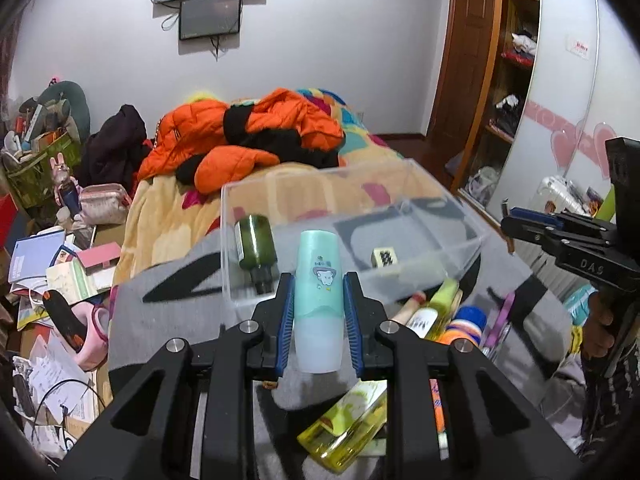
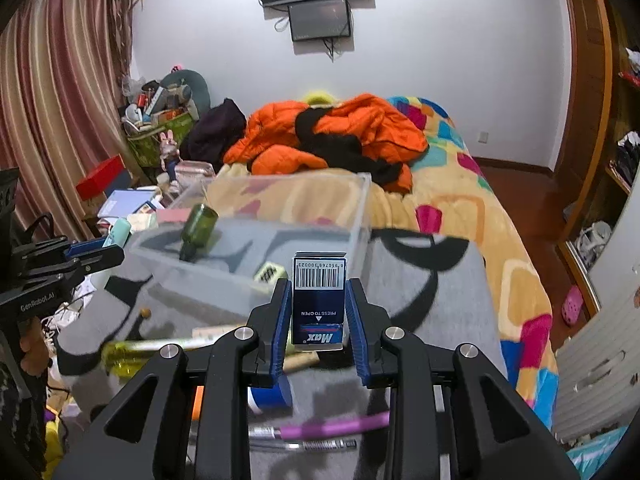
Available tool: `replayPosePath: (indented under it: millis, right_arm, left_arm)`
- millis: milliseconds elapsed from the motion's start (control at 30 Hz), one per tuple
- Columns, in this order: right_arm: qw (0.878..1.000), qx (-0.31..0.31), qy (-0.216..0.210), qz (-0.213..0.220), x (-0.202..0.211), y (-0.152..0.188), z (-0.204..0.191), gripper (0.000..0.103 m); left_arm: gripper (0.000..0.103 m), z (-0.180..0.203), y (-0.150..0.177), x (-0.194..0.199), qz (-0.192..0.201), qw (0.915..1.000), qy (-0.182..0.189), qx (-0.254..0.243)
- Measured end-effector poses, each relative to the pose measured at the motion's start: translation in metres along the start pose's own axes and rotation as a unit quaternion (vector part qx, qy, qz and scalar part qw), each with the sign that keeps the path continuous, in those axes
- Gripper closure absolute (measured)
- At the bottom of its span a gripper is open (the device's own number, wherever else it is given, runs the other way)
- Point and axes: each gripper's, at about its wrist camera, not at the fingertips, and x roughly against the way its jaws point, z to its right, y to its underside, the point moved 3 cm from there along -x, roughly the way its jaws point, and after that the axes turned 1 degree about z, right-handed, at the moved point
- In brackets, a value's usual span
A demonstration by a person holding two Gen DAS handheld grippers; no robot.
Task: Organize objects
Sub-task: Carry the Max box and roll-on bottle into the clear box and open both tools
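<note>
left tool [image 1: 319, 304] gripping mint bottle [image 1: 319, 276], right tool [image 2: 319, 308] gripping barcoded box [image 2: 319, 300]

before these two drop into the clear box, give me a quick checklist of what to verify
1. Left tool shut on the mint bottle: ok, pads press both sides.
2. Right tool shut on the small blue Max box: ok.
3. Clear box open on top: ok, no lid seen.
4. Free floor inside it: ok, only the green bottle at one side and a small patterned block.
5. Both items lifted off the loose things on the grey cloth: ok.
6. The tools apart from each other: ok.
</note>
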Motion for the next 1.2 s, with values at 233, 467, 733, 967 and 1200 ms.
replayPosePath:
  millis: [233, 467, 733, 967, 1200]
  right_arm:
    - [1.000, 0.004, -0.016, 0.006, -0.011, -0.018, -0.006, 0.078]
    - [1.000, 0.011, -0.024, 0.001, -0.026, -0.029, -0.012, 0.078]
    - [1.000, 0.022, -0.014, -0.008, -0.045, -0.038, -0.018, 0.078]
    - [0.999, 0.029, -0.007, -0.026, -0.065, -0.039, -0.020, 0.078]
    - [0.998, 0.036, 0.001, -0.047, -0.088, -0.036, -0.022, 0.078]
  left_arm:
    - [0.079, 0.000, -0.011, -0.003, 0.019, 0.9997, -0.008, 0.011]
    - [0.079, -0.004, -0.019, -0.009, 0.028, 0.9991, -0.025, 0.021]
    - [0.080, -0.014, -0.028, -0.023, 0.033, 0.9982, -0.038, 0.032]
    - [0.080, -0.020, -0.034, -0.044, 0.021, 0.9981, -0.042, 0.039]
    - [0.080, -0.025, -0.034, -0.067, -0.001, 0.9981, -0.037, 0.049]
